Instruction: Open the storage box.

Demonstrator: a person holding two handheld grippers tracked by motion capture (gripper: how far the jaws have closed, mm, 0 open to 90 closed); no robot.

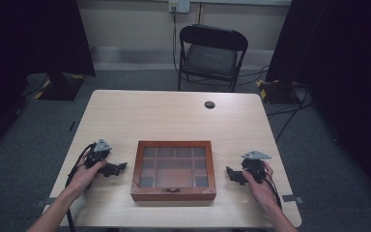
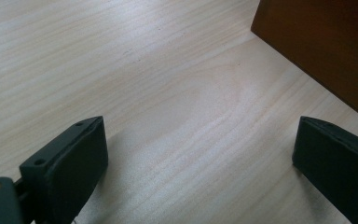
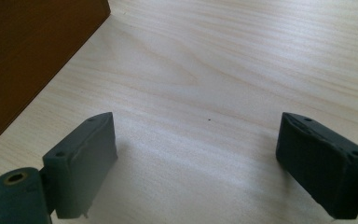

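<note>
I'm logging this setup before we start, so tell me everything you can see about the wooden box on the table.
The box is a shallow, reddish-brown wooden case with a glass-paned lid, shut, showing a grid of compartments beneath; whether they hold anything cannot be told. A small metal clasp sits at the middle of its near edge. It lies flat on the table, near the front edge, between the left gripper and right gripper. Neither touches it. Its plain dark side shows in both gripper views.

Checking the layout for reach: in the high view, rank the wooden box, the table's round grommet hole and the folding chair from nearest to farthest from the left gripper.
From the left gripper:
1. Wooden box, just beside it at table centre.
2. Grommet hole, far side of the table, to the right.
3. Folding chair, beyond the table's far edge.
</note>
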